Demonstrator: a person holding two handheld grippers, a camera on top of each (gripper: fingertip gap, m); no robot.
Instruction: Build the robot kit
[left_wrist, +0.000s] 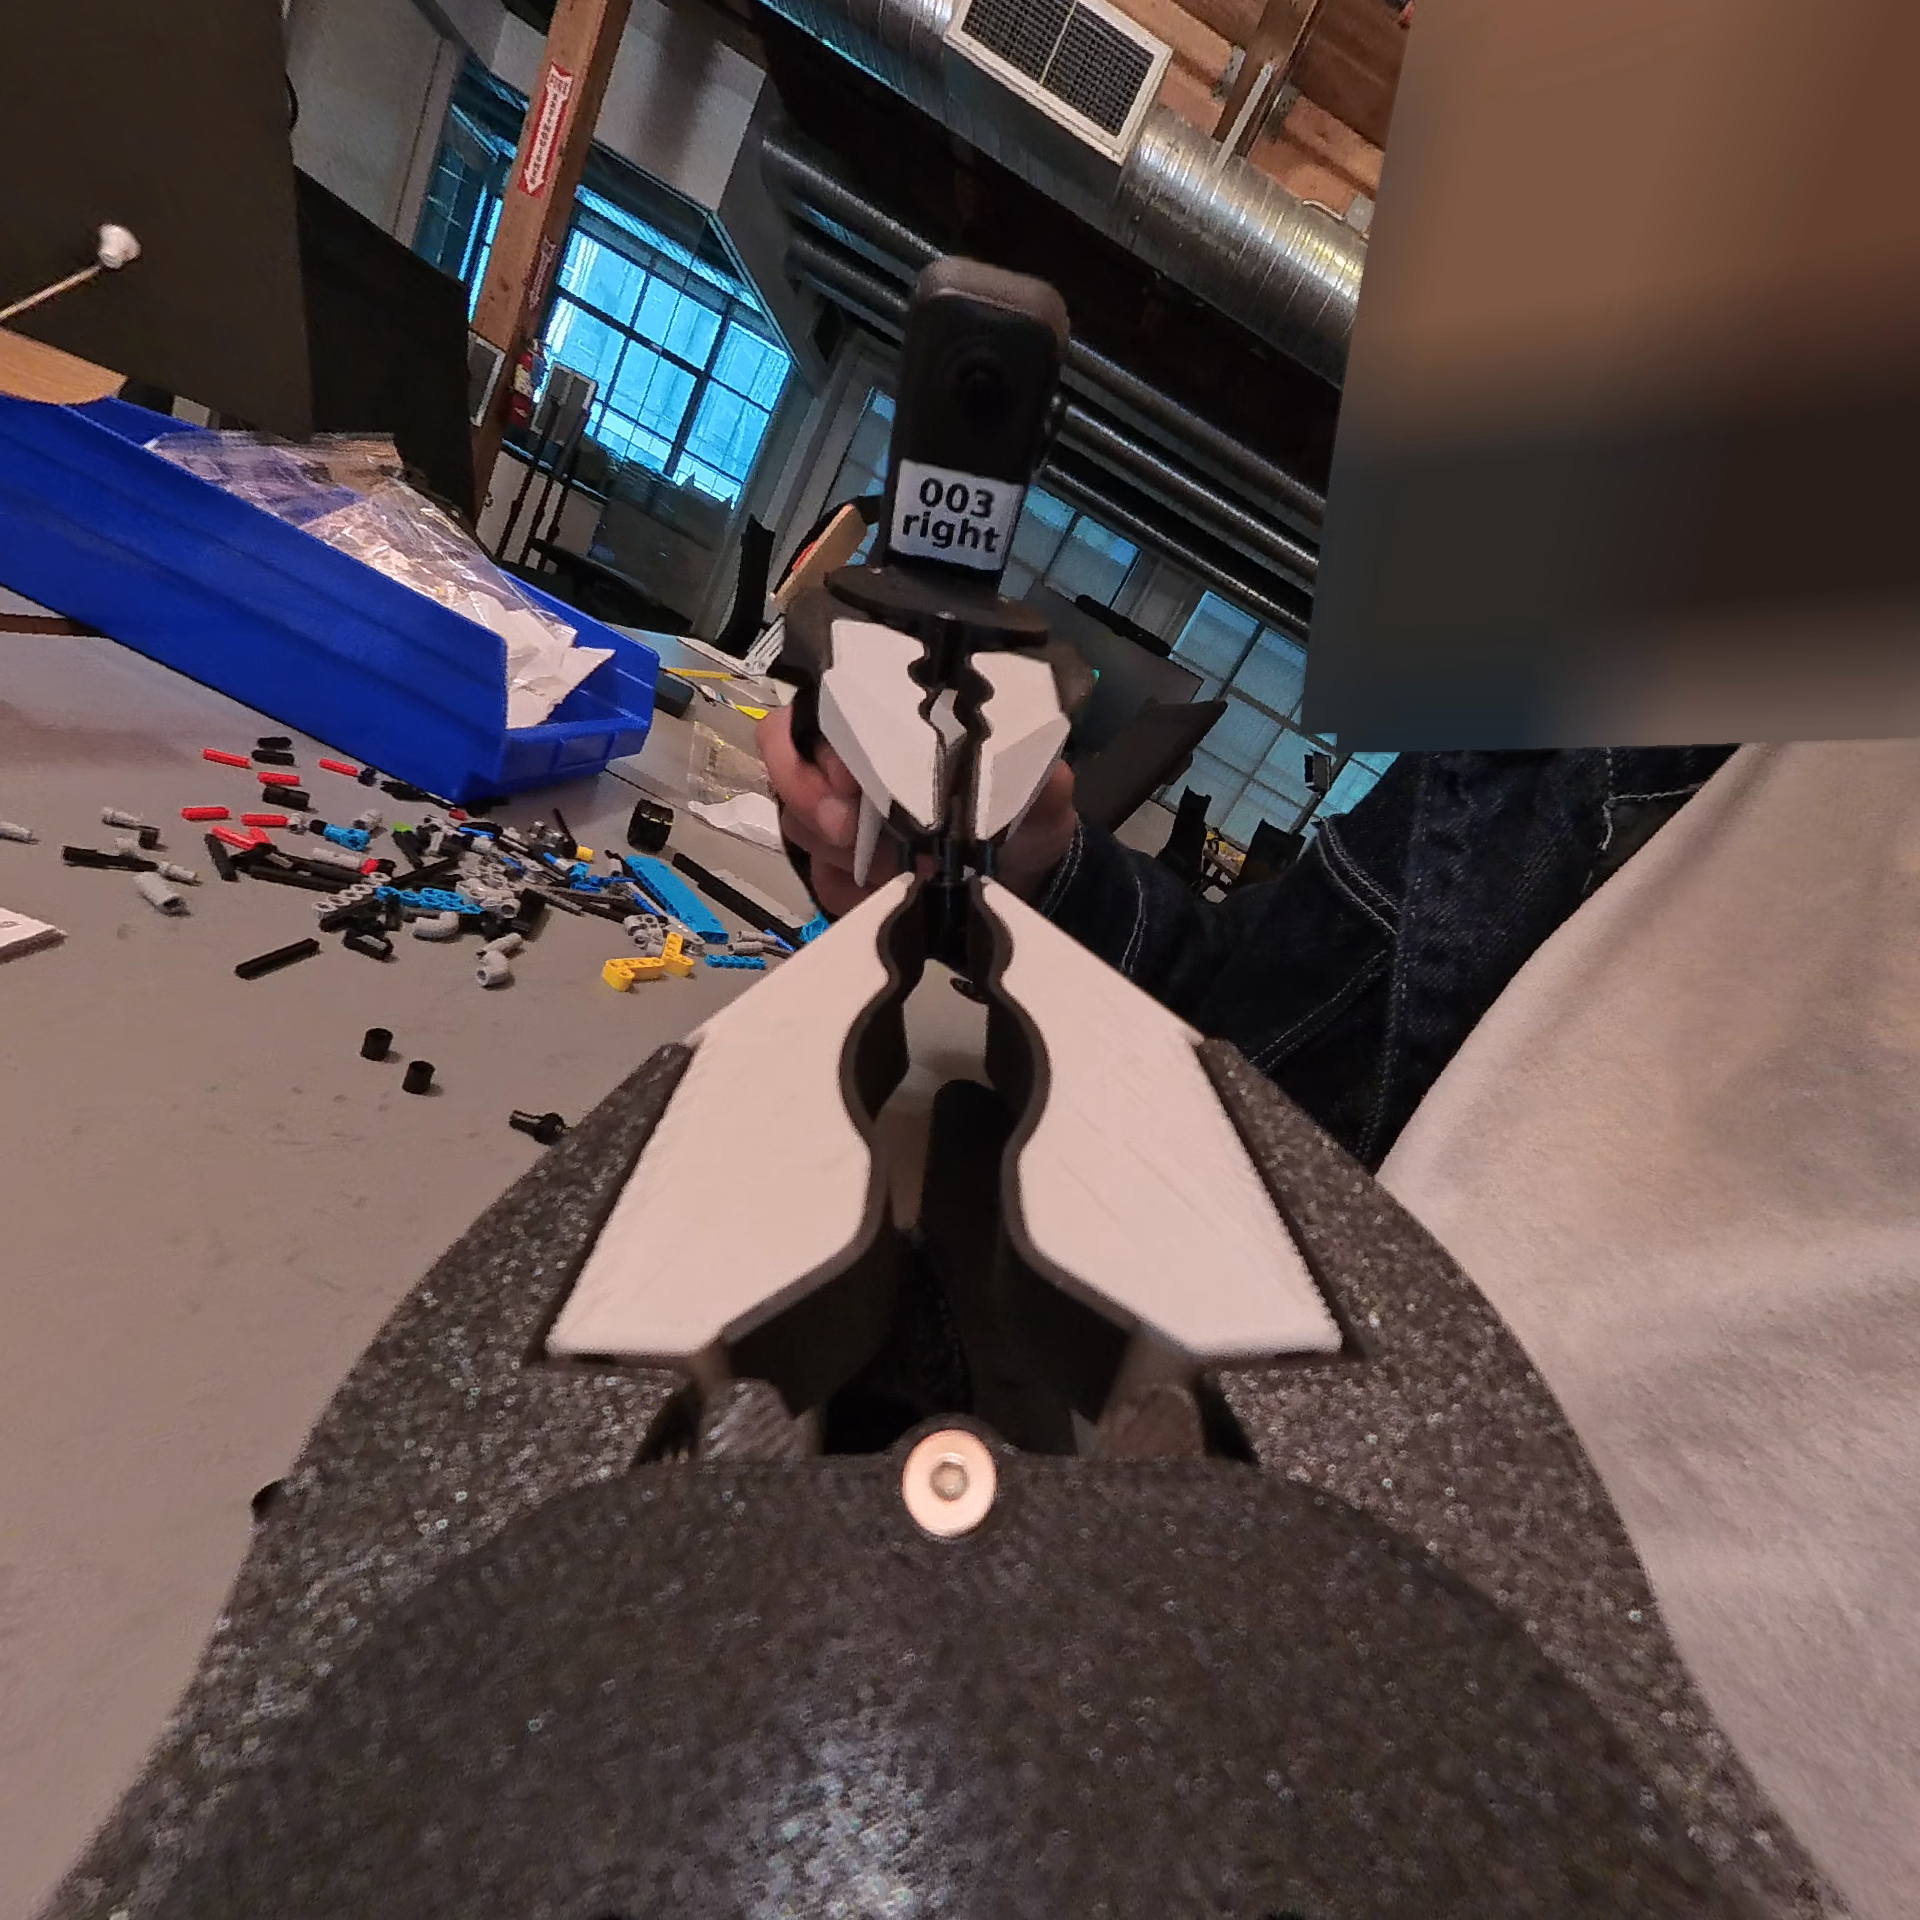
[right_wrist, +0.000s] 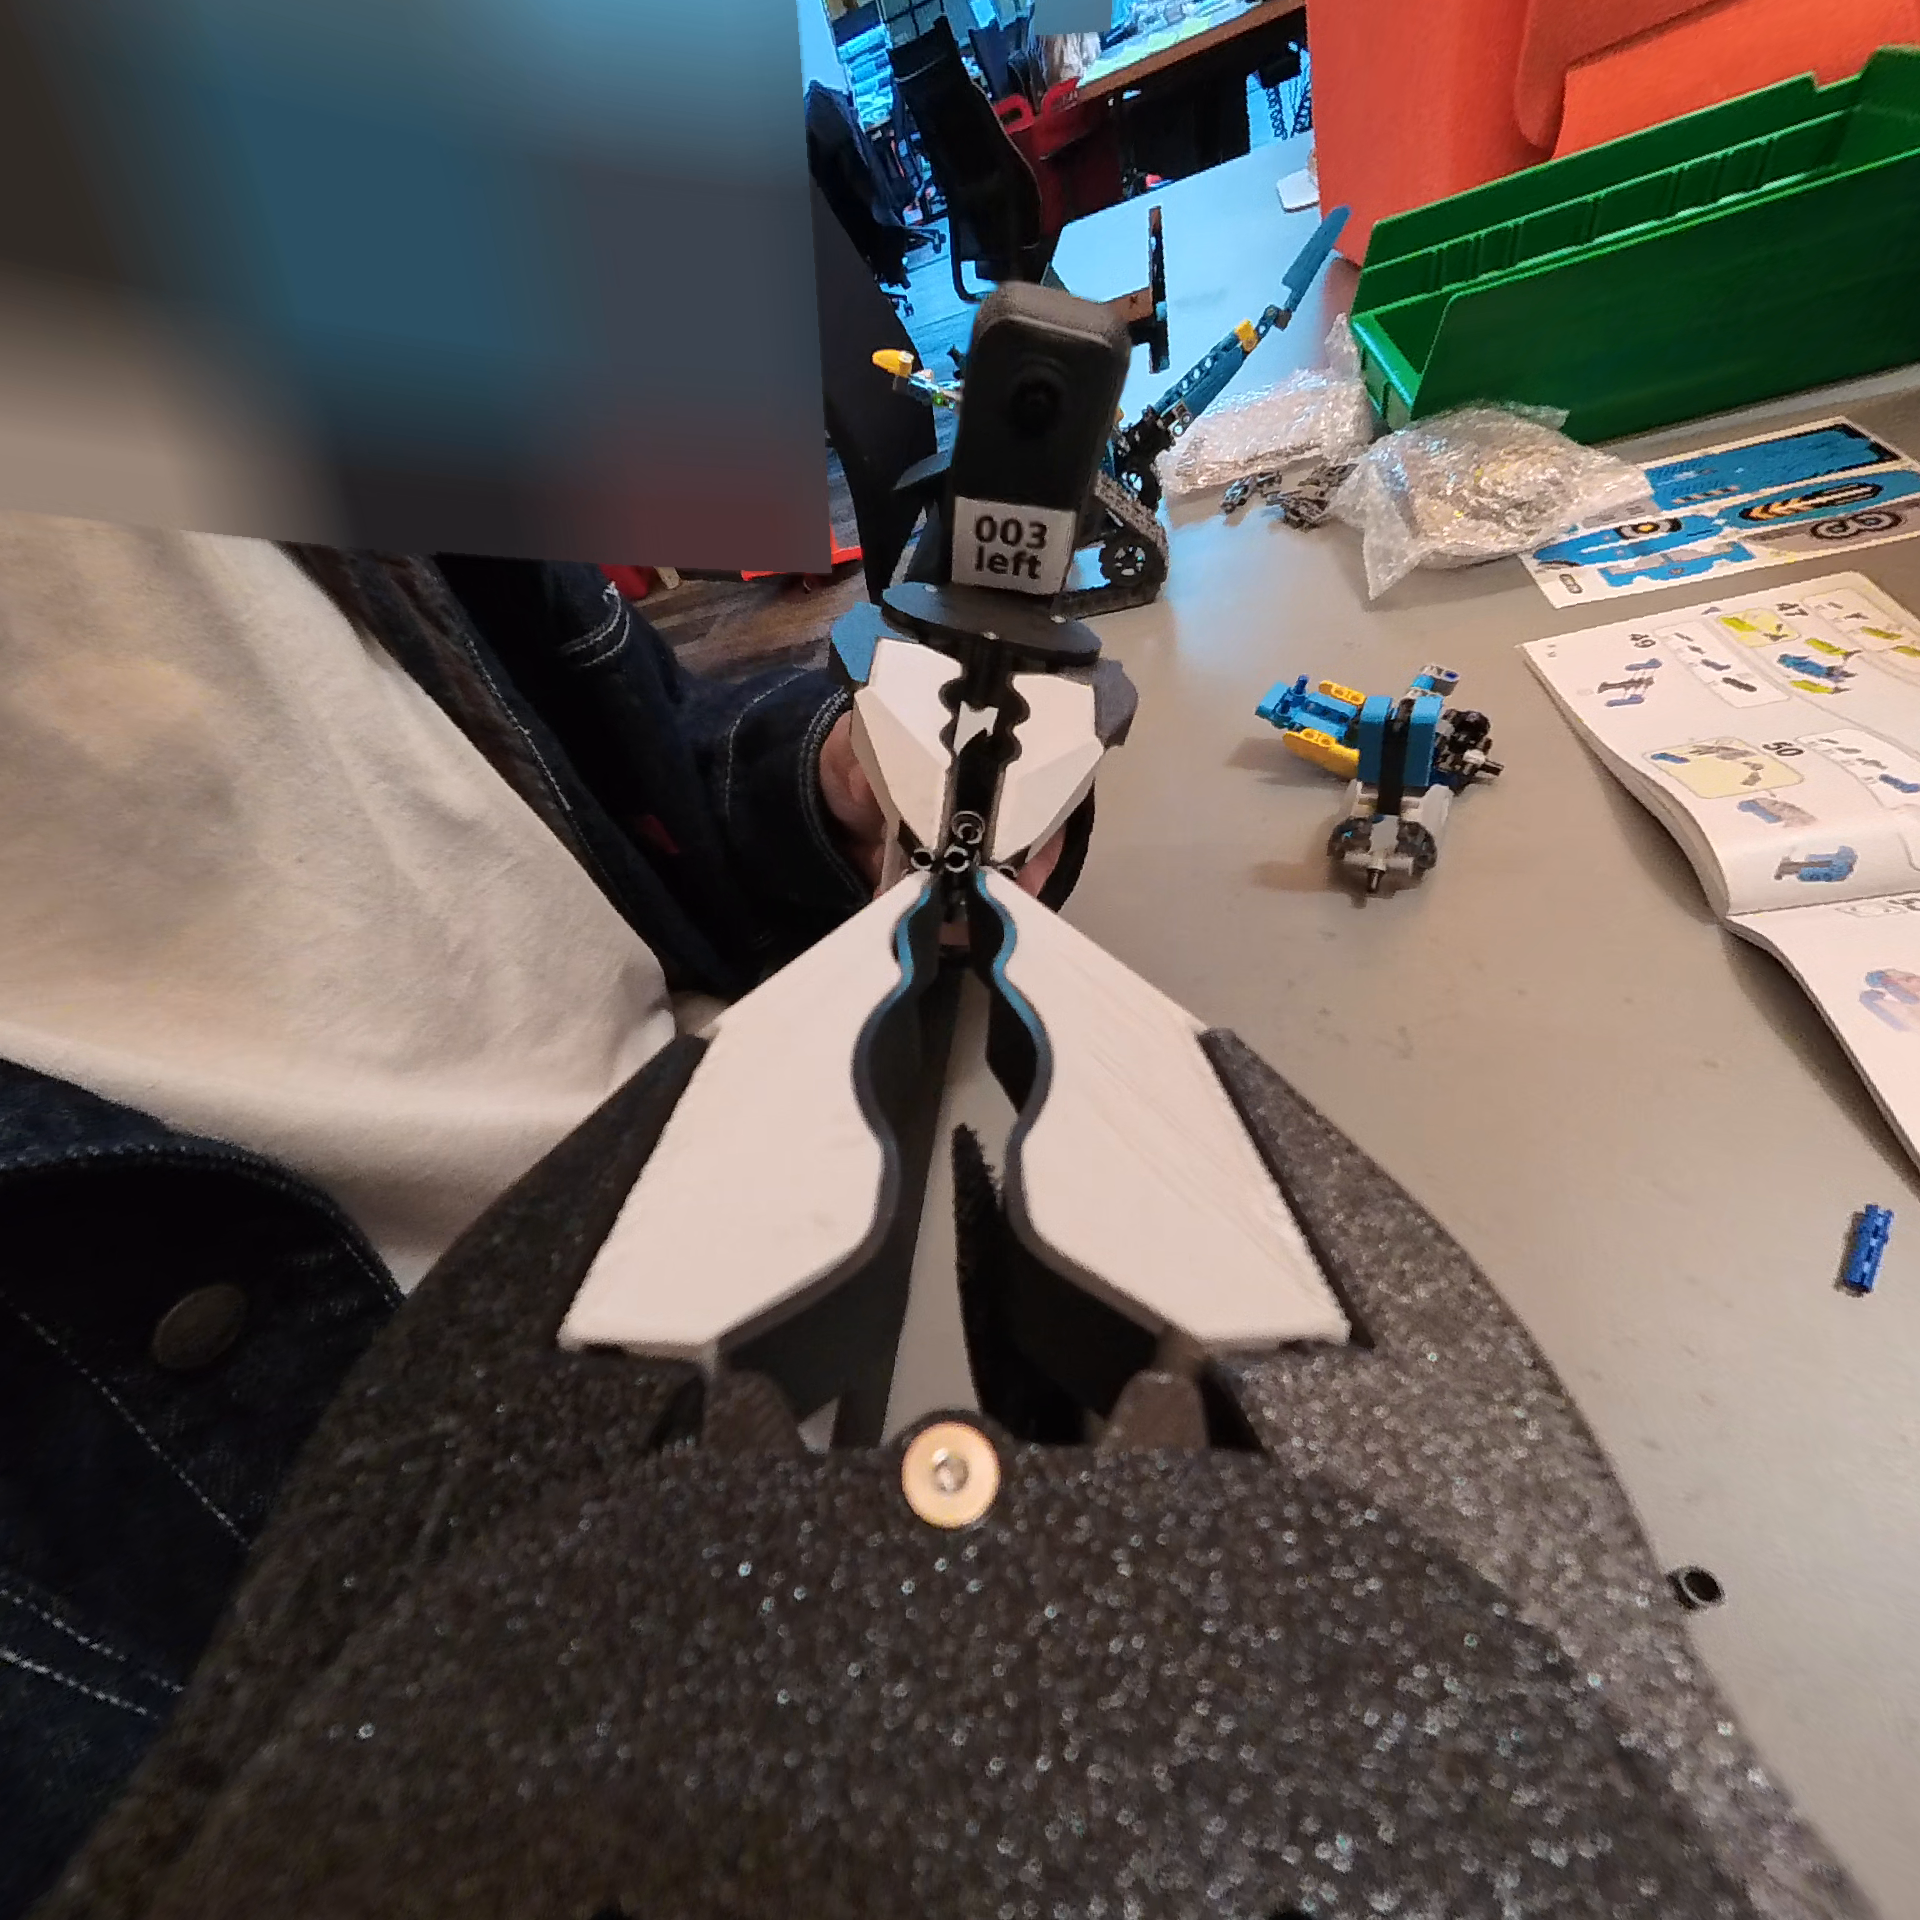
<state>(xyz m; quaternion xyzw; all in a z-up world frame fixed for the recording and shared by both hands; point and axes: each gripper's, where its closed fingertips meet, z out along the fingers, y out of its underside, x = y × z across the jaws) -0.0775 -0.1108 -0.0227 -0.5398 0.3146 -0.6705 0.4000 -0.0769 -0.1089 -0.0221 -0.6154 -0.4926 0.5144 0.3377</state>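
Observation:
My two grippers face each other tip to tip above the grey table (left_wrist: 208, 1195), in front of a person in a white shirt and denim jacket. In the left wrist view my left gripper (left_wrist: 948, 885) is shut on a small black building-toy part (left_wrist: 951, 862). The right gripper (left_wrist: 954, 826) meets it from the far side, held by a hand. In the right wrist view my right gripper (right_wrist: 956, 885) is shut on the small black parts (right_wrist: 961, 844), which show round holes. The left gripper (right_wrist: 964, 821) grips them from the other side. Whether it is one piece or two joined pieces I cannot tell.
A blue bin (left_wrist: 312, 592) with plastic bags and a scatter of loose black, red, blue and grey parts (left_wrist: 436, 883) lie to the left. A green bin (right_wrist: 1662, 281), clear bags (right_wrist: 1455, 488), a sticker sheet (right_wrist: 1714, 509), an open booklet (right_wrist: 1766, 748) and a blue part-built model (right_wrist: 1382, 758) lie to the right. My left and right fingertips are right by each other.

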